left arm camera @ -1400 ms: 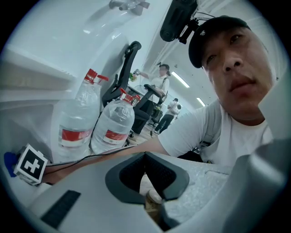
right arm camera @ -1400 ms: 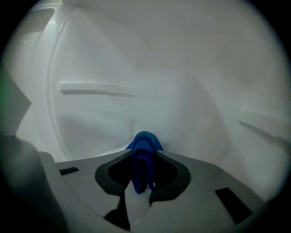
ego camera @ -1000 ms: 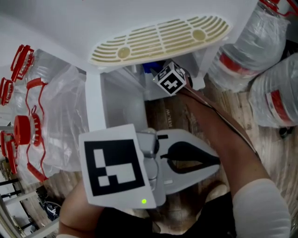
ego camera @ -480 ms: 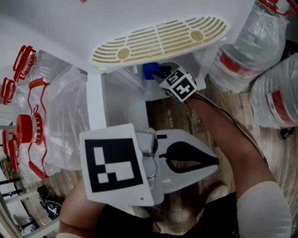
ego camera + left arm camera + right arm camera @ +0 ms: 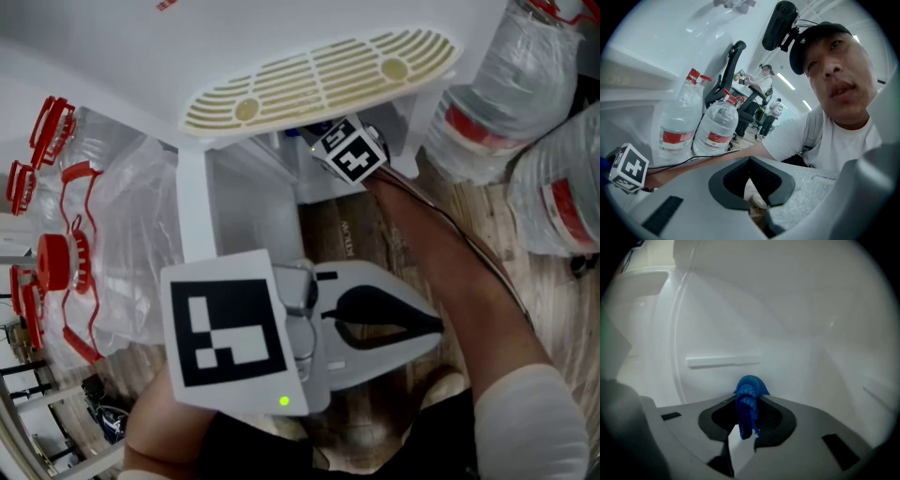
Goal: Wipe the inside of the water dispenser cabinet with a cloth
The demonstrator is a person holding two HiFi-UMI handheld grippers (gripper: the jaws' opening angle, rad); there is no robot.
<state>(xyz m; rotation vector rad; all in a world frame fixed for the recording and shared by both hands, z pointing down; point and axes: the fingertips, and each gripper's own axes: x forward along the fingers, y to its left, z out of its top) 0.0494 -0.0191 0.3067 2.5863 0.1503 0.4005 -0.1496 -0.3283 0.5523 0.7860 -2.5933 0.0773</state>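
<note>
As compared with half a second ago, the marker cube (image 5: 349,153) of the right hand-held gripper (image 5: 750,401) lies slightly further left and further in under the drip grille (image 5: 319,80). The blue cloth (image 5: 749,390), then plain at the cabinet (image 5: 246,211) opening in the head view, is now almost wholly hidden there. The left hand-held gripper (image 5: 436,326) has not moved.

Right arm: the bare forearm (image 5: 441,262) runs from the white sleeve (image 5: 530,422) at near right, up and to the left, into the cabinet mouth; a thin cable (image 5: 469,253) follows it. The right gripper view shows the jaws closed on a bunched fold of the cloth, which stands up between the tips, facing the white inner wall and a horizontal rib (image 5: 723,362). Whether the cloth touches the wall cannot be told.

Left arm: the left hand (image 5: 164,431) holds its hand-held gripper low and near the body, well apart from the cabinet, pointing right. Its jaws are closed tip to tip with nothing between them.

Water bottles (image 5: 487,103) stand on the wooden floor (image 5: 562,309) to the right of the cabinet.
</note>
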